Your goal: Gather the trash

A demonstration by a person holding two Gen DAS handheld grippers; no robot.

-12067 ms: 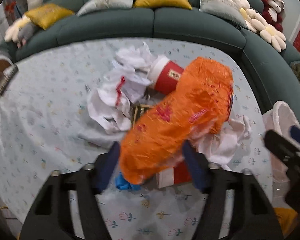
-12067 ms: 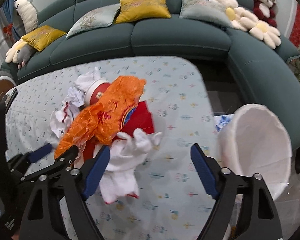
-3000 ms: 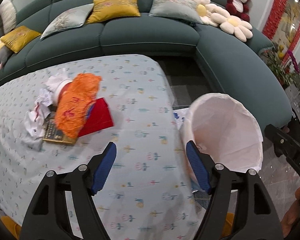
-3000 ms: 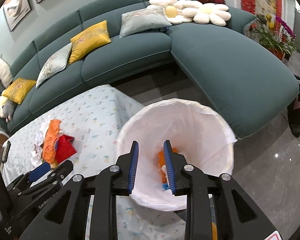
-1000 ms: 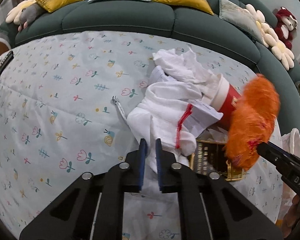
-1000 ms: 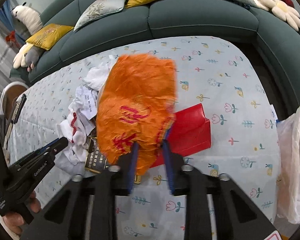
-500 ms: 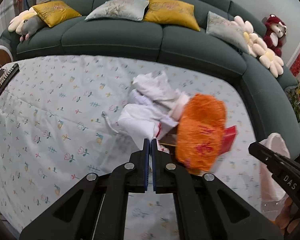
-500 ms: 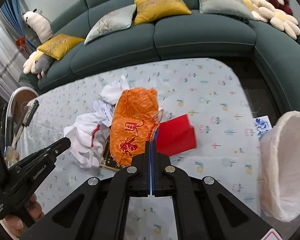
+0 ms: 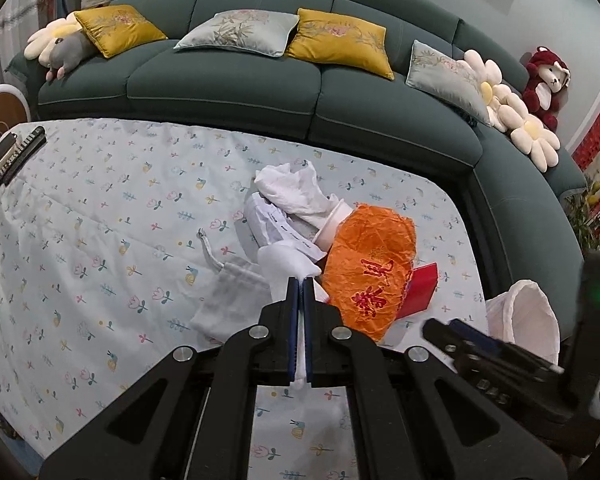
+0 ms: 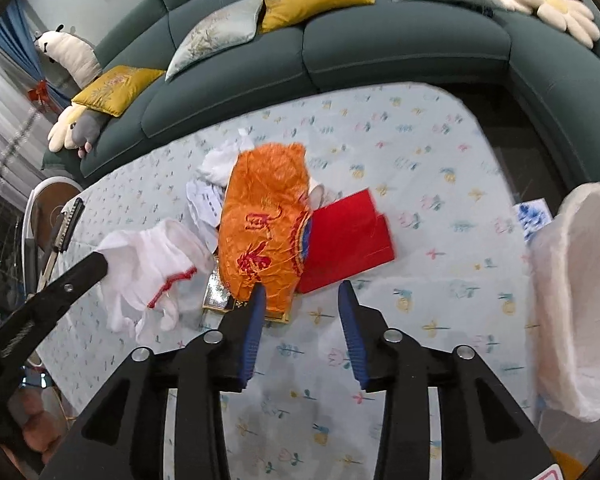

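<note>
My left gripper point(image 9: 300, 292) is shut on a white glove with red trim point(image 9: 288, 264). In the right wrist view the glove point(image 10: 152, 264) hangs from the left gripper point(image 10: 100, 264) above the table. The trash pile holds a crumpled orange bag point(image 10: 268, 232), a red envelope point(image 10: 348, 236), a paper cup point(image 9: 334, 224), white papers point(image 9: 296, 188) and a gold box point(image 10: 220, 296). My right gripper point(image 10: 302, 294) hovers at the pile's near edge. Its jaws are opening and nothing is pressed between them. The white-lined bin point(image 10: 576, 280) stands off the table's right end.
A grey drawstring pouch point(image 9: 232, 300) lies left of the pile on the flowered tablecloth point(image 9: 100, 220). A black remote point(image 9: 16, 152) lies at the far left edge. A green sofa point(image 9: 260, 88) with cushions curves behind and to the right of the table.
My left gripper has risen and pulled back, lifting the white glove off the pile. The right jaws, shut half a second ago, now stand apart below the orange bag.
</note>
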